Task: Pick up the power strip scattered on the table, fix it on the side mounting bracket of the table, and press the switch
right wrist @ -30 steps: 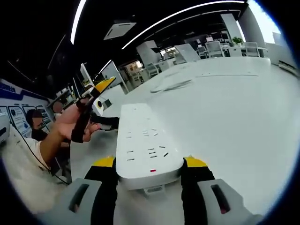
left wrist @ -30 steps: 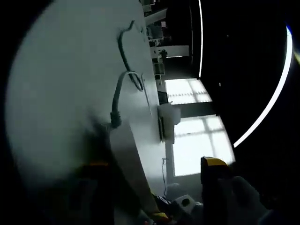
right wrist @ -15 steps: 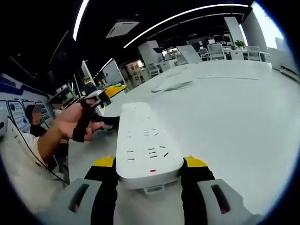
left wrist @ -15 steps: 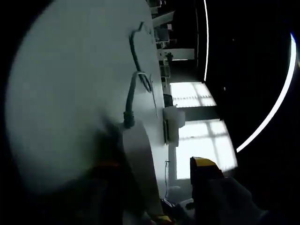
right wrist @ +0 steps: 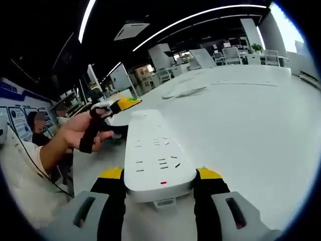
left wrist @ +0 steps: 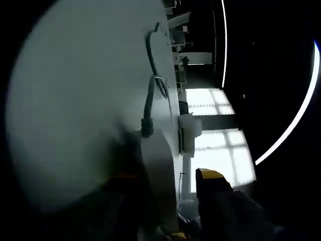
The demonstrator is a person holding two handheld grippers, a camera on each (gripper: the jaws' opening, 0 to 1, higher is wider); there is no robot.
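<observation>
The step in hand, as I judge it, is the pick-up and carry of the strip [right wrist: 156,155]; the fixing on the bracket and the switch are not yet done.

In the left gripper view the left gripper [left wrist: 165,183] has its jaws on both sides of the strip's [left wrist: 159,170] cord end. It is dark there, so I cannot tell if they pinch it or stay spread. The cord [left wrist: 152,75] runs away from the strip over the table [left wrist: 75,100].

In the right gripper view the right gripper [right wrist: 159,175] is pressed on the near end of the strip. The strip lies flat, just above the table [right wrist: 241,120]. Its long axis points away from the jaws, toward the hand [right wrist: 83,131].

Next, both grippers must carry it level to the table's side.
</observation>
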